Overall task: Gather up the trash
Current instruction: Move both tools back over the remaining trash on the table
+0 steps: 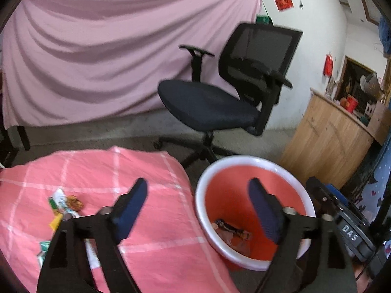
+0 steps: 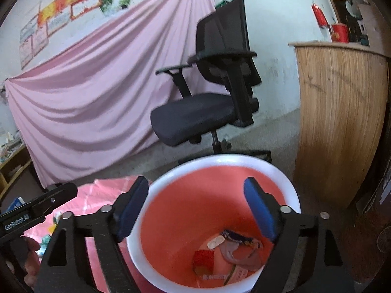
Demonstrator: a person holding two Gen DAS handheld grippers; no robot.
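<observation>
A red bin with a white rim stands on the floor beside a table under a pink checked cloth. Several wrappers lie in the bin's bottom, also seen in the right wrist view. More wrappers lie on the cloth at the left. My left gripper is open and empty, above the cloth's edge and the bin. My right gripper is open and empty, directly above the bin. The left gripper's body shows at the left of the right wrist view.
A black office chair stands behind the bin. A wooden cabinet stands to the right, close to the bin. A pink sheet hangs along the back wall. A low shelf is at far left.
</observation>
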